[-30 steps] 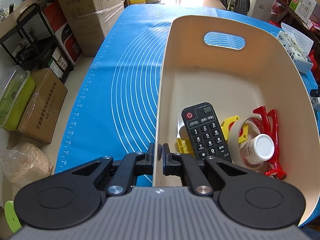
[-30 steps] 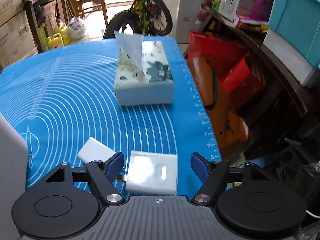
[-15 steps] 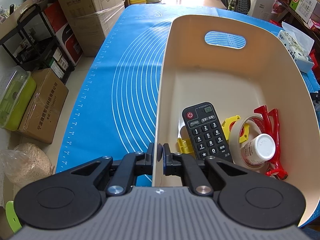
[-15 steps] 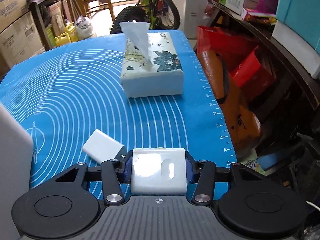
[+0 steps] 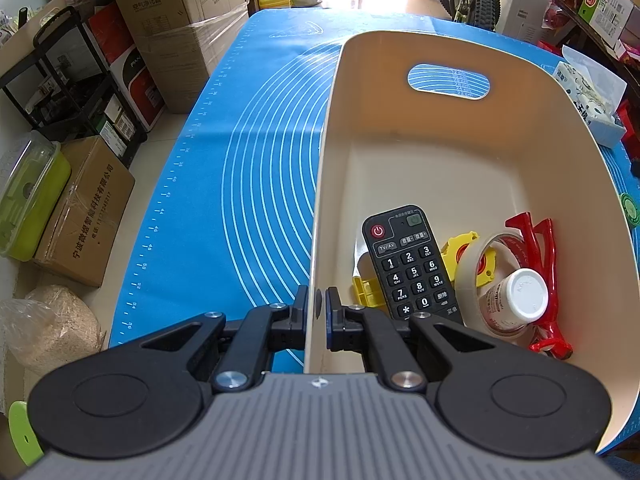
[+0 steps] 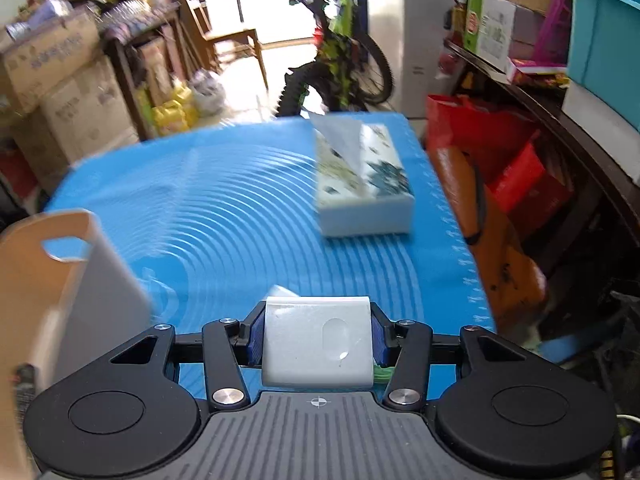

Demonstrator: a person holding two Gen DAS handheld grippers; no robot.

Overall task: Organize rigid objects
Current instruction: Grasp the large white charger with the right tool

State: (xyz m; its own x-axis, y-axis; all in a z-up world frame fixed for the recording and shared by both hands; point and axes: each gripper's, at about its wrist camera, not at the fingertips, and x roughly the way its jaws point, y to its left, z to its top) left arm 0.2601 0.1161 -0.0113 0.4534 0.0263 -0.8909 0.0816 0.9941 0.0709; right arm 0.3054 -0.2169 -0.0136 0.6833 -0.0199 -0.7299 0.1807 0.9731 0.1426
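Note:
My left gripper (image 5: 316, 308) is shut on the near left wall of a cream plastic bin (image 5: 460, 152) on the blue mat. In the bin lie a black remote (image 5: 412, 268), a yellow tape measure (image 5: 460, 248), a masking tape roll (image 5: 476, 276), a white-capped bottle (image 5: 516, 296) and red pliers (image 5: 544, 276). My right gripper (image 6: 318, 338) is shut on a white box-shaped charger (image 6: 318, 342), lifted above the mat. A second small white block (image 6: 282, 292) peeks out just behind it. The bin's handle end (image 6: 52, 280) stands to its left.
A tissue box (image 6: 364, 192) sits on the blue mat (image 6: 224, 216) at the far right, also in the left wrist view (image 5: 588, 100). Cardboard boxes (image 5: 84, 216), a bicycle (image 6: 340, 60) and red bags (image 6: 516, 168) surround the table.
My right gripper closed on the white charger, then lifted it and swung left toward the bin. The left gripper kept its hold on the bin wall, unmoved.

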